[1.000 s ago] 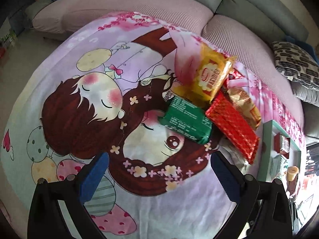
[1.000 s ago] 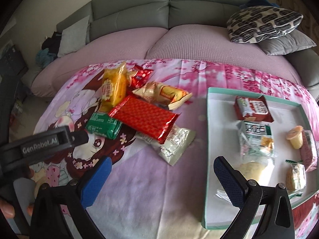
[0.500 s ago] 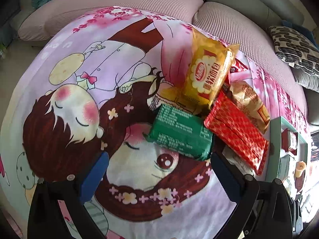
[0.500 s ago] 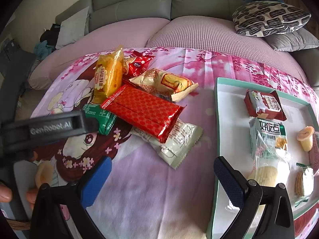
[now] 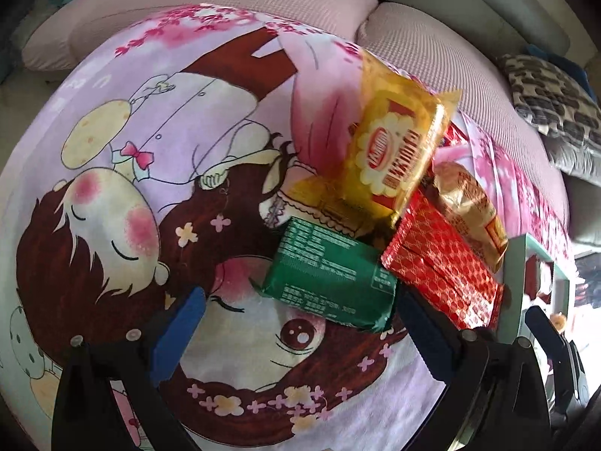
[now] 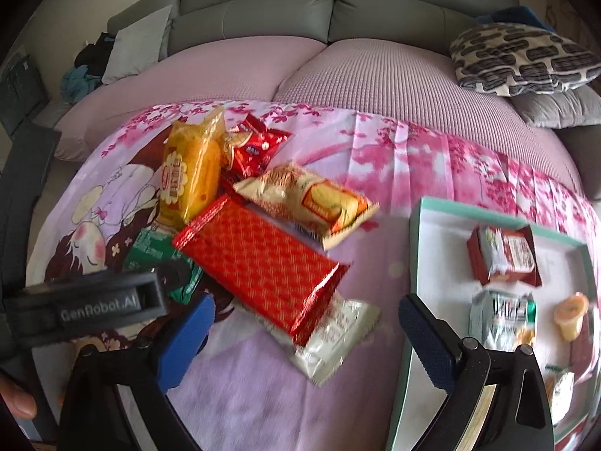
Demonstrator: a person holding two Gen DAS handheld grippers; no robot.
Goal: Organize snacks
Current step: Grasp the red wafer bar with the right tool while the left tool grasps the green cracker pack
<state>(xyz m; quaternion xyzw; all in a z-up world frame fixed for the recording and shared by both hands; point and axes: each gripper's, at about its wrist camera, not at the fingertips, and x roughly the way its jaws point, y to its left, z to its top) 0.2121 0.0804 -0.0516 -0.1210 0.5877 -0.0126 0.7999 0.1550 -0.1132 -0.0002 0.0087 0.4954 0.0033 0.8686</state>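
A pile of snack packets lies on a cartoon-print cloth [image 5: 150, 195]. In the left wrist view a green packet [image 5: 330, 282] lies just ahead of my open left gripper [image 5: 296, 323], near its right finger. A yellow packet [image 5: 398, 154], a long red packet [image 5: 439, 274] and a beige packet [image 5: 469, 206] lie behind it. My right gripper [image 6: 304, 323] is open and empty over the red packet [image 6: 259, 263] and a white packet [image 6: 330, 334]. The left tool's black housing [image 6: 97, 306] covers part of the green packet [image 6: 150, 248].
A teal-rimmed white tray [image 6: 417, 255] at the right holds a red-and-white packet [image 6: 503, 255], a green-and-white packet [image 6: 503, 315], a jelly cup [image 6: 571, 315] and more. A small red packet [image 6: 255, 146] lies at the pile's back. A sofa with a patterned cushion [image 6: 522, 60] stands behind.
My left gripper has moved forward, so the green packet now lies close to its fingertips. My right gripper has drifted forward over the pile. Both stay open.
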